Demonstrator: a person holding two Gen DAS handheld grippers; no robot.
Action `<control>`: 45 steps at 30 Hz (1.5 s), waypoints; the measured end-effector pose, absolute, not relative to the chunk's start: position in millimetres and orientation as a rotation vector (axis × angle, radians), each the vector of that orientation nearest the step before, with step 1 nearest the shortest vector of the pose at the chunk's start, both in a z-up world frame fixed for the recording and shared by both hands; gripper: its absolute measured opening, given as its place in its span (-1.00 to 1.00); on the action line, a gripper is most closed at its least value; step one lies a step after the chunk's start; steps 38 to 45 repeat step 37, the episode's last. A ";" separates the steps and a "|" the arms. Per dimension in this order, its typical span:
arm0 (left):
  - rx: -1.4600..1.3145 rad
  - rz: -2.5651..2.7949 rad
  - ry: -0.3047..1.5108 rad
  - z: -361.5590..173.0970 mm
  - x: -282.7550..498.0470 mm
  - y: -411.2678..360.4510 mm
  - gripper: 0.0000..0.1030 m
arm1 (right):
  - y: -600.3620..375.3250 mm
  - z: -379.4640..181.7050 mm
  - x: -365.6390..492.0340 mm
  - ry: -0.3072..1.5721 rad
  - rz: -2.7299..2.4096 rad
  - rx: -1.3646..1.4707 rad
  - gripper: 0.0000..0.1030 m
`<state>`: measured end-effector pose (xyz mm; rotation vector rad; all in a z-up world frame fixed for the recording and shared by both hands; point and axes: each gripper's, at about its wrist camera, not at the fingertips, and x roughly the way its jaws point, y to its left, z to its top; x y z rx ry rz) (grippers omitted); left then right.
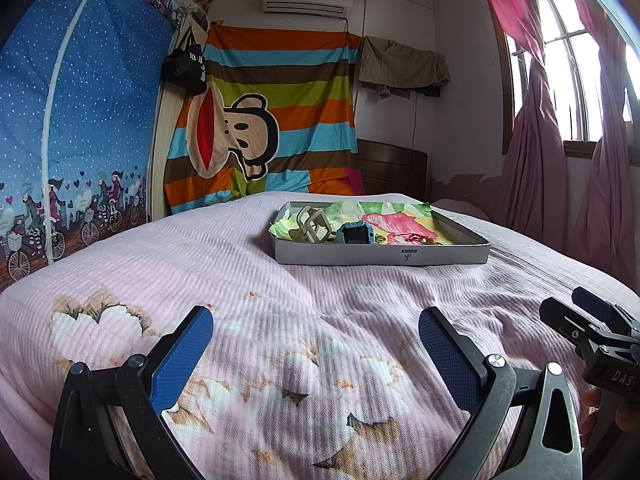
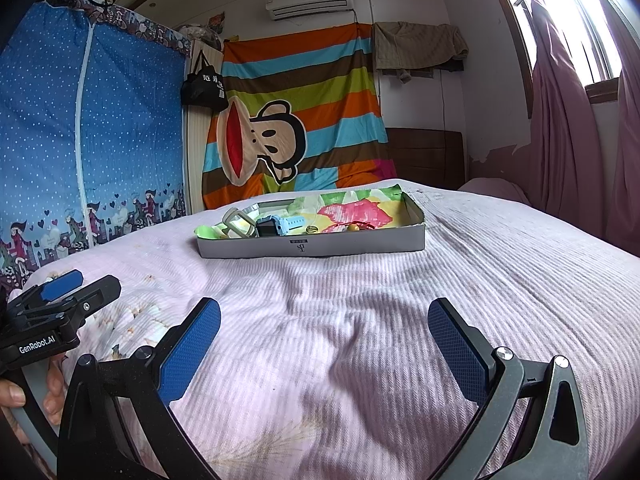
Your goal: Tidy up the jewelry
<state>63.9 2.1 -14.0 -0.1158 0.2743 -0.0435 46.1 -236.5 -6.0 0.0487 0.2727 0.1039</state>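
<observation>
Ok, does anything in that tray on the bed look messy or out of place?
Slightly. The items crowd the tray's near edge: hair claw clip, blue smartwatch, a ring. The colourful liner cloth is rumpled. Nothing spilled onto the bedspread.

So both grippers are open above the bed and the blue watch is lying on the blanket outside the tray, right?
Not quite. The watch lies inside the tray, beside the hair claw, as the right wrist view shows. The rest holds: the left gripper and the right gripper are both open above the bed.
</observation>
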 end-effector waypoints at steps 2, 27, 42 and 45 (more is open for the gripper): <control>-0.116 -0.043 0.276 -14.1 63.8 2.1 1.00 | -236.3 -6.0 46.3 0.273 0.105 0.048 0.98; -0.126 -0.005 0.294 -11.5 64.8 1.5 1.00 | -236.3 -6.8 46.9 0.276 0.107 0.049 0.98; -0.132 -0.001 0.299 -14.6 67.3 1.1 1.00 | -235.2 -13.2 50.5 0.297 0.110 0.048 0.98; -0.132 -0.001 0.299 -14.6 67.3 1.1 1.00 | -235.2 -13.2 50.5 0.297 0.110 0.048 0.98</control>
